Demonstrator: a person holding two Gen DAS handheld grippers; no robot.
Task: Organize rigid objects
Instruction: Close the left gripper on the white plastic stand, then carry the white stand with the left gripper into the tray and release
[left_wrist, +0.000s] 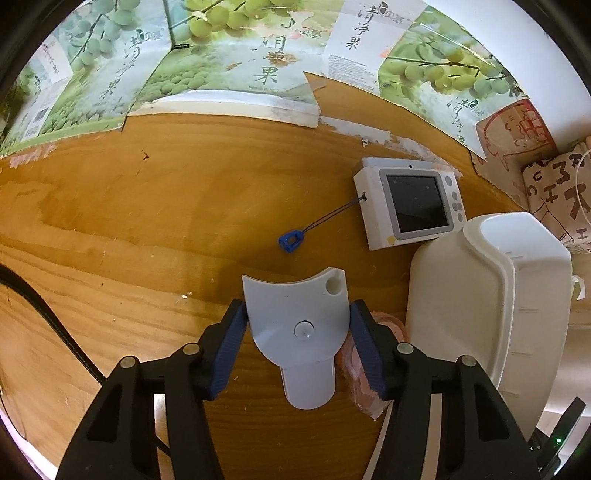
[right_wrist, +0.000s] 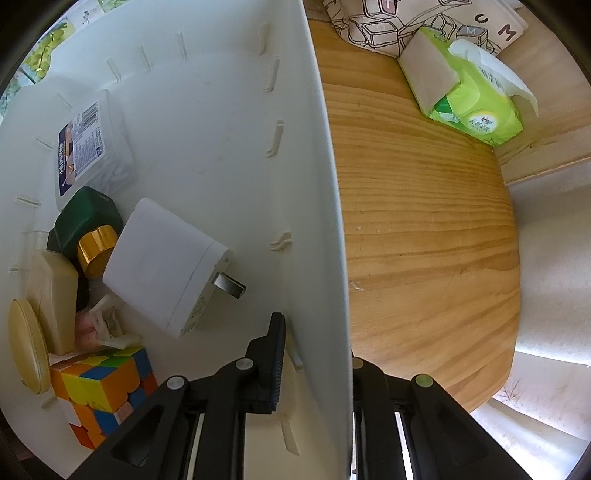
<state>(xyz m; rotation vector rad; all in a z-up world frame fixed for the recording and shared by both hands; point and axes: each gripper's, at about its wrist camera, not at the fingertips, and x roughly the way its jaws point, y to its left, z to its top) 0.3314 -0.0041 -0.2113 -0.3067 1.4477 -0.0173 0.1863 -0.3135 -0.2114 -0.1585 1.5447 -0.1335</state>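
My left gripper (left_wrist: 297, 328) points almost straight down at the wooden table (left_wrist: 147, 229), its jaws about half open around a flat grey plastic piece (left_wrist: 295, 325) with a curved far edge, a round hole in one corner and a stubby tab toward me. The blue pads (left_wrist: 231, 347) sit against or just beside its two straight sides; I cannot tell if they press yet. It looks stiff, light and smooth, so I judge it could slip or twist; those parallel flanks at the widest part seem the best hold, not the narrow tab. A small white camera (left_wrist: 406, 206) lies farther off to the right, apart from it. My right gripper (right_wrist: 314, 354) is nearly closed, pinching the thin wall of the white bin (right_wrist: 325, 184), which already holds a cube puzzle (right_wrist: 105, 387) and a white charger (right_wrist: 166, 266).
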